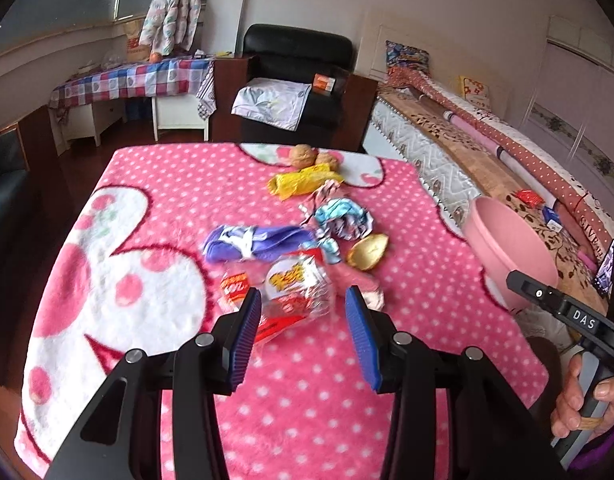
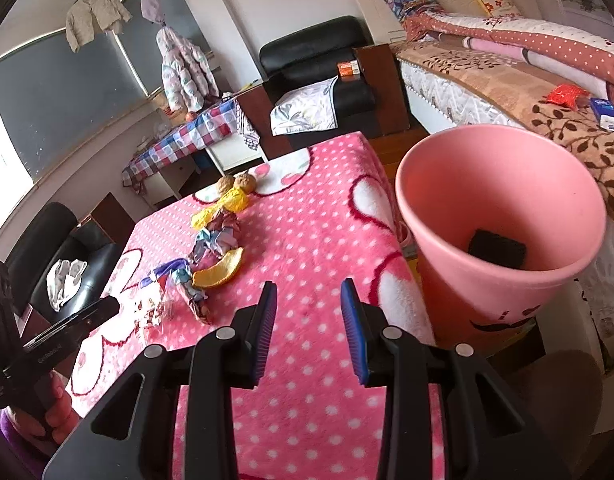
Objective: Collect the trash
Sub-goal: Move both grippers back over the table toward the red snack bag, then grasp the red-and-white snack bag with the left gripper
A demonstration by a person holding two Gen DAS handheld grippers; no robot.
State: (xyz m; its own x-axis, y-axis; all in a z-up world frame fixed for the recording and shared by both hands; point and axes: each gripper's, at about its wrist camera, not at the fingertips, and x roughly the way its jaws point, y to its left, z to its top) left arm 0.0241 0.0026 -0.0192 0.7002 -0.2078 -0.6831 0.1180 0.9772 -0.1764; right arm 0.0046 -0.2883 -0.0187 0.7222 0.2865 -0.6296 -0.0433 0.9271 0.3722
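Now left gripper (image 1: 303,304) fingers apart, straddling clear snack wrapper (image 1: 295,288), contact unclear; right gripper (image 2: 309,300) fingers apart, empty.

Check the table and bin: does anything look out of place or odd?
Wrappers and orange peel lie strewn on the pink blanket, not binned. The pink bin holds just one dark item. Two walnuts sit unshelled among the litter.
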